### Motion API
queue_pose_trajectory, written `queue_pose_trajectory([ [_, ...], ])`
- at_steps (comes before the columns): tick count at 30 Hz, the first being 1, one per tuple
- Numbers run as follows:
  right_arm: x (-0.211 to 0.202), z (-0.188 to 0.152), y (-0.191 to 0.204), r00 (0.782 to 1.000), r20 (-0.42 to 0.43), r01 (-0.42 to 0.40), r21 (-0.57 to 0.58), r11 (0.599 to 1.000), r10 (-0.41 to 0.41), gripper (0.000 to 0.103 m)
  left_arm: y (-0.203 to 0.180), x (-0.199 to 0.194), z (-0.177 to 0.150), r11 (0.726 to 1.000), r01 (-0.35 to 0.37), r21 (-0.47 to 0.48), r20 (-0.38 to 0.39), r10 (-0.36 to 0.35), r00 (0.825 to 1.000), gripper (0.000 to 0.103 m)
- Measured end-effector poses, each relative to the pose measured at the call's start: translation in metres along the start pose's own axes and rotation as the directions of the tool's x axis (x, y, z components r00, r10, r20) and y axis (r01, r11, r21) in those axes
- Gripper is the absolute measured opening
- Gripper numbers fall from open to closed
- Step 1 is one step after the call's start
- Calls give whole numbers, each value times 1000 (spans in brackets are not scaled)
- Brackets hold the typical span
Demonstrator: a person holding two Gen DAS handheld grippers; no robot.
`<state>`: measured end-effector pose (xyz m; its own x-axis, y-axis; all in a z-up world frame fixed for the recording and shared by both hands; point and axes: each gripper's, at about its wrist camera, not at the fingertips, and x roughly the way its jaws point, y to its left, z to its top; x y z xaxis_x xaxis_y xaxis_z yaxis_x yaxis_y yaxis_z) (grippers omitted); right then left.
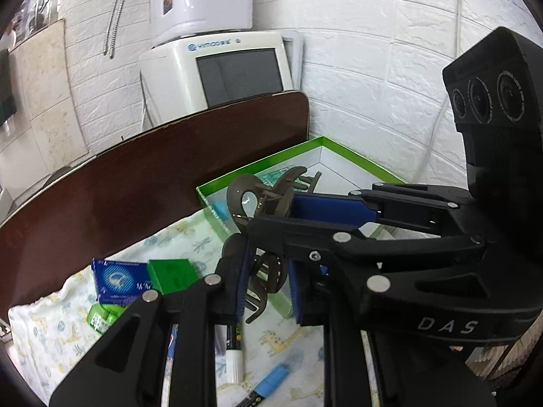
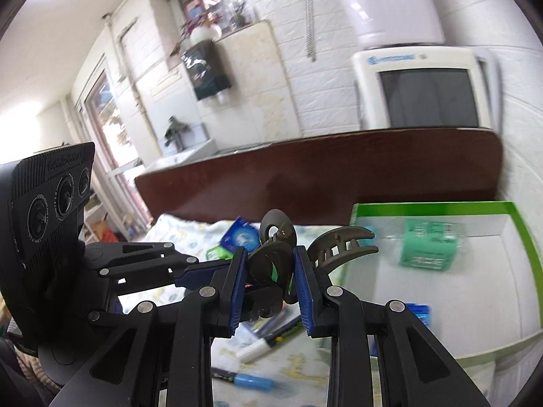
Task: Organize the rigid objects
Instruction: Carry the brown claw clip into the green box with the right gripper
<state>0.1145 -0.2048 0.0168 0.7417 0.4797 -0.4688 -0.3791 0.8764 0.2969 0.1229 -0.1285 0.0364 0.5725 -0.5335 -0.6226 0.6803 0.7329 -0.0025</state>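
Two brown hair claw clips hang together above the bed, touching each other. My left gripper (image 1: 264, 271) is shut on the lower clip (image 1: 268, 281), whose teeth point down. My right gripper (image 2: 269, 261) is shut on the upper clip (image 2: 342, 240), with its loop handle up and its teeth toward the green box (image 2: 424, 208). In the left wrist view the right gripper (image 1: 271, 215) comes in from the right, over the box's near corner (image 1: 258, 162). In the right wrist view the left gripper (image 2: 261, 296) reaches in from the left, just below the upper clip.
The box holds a teal packet (image 2: 427, 244) and a small blue item (image 2: 419, 312). On the printed cloth (image 1: 51, 332) lie a blue carton (image 1: 118, 278), a green carton (image 1: 173, 274), a white-capped marker (image 1: 234, 356) and a blue-capped marker (image 1: 271, 380). A dark wooden board (image 1: 135, 176) stands behind.
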Motion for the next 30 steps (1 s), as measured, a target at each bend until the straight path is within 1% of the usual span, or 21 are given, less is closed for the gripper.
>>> queue_pose_trajectory([
  [2,-9,1,-13,999,24,23,30,999,-24,29,-11,10,9,999,20,32,-6,-20,1000,18],
  [4,-15,3,-26,998,42,42,55,998,-45,29,-20,19,16,998,14,55,-17,-13,1000,20],
  [7,-20,3,-46,996,64,62,94,994,-68,29,-30,34,24,996,16,91,-39,-13,999,19],
  [10,-20,4,-63,995,70,67,131,989,-77,29,-31,47,31,996,37,87,-62,-32,998,19],
  [17,-8,0,-97,996,54,64,212,975,-77,29,-29,79,37,997,45,59,-123,-37,992,20],
  [24,8,-5,-116,997,43,48,264,963,-62,29,-28,95,37,997,43,61,-164,-33,986,20],
  [30,15,-12,-125,997,22,58,286,957,-67,29,-27,108,33,997,56,45,-192,-46,980,20],
])
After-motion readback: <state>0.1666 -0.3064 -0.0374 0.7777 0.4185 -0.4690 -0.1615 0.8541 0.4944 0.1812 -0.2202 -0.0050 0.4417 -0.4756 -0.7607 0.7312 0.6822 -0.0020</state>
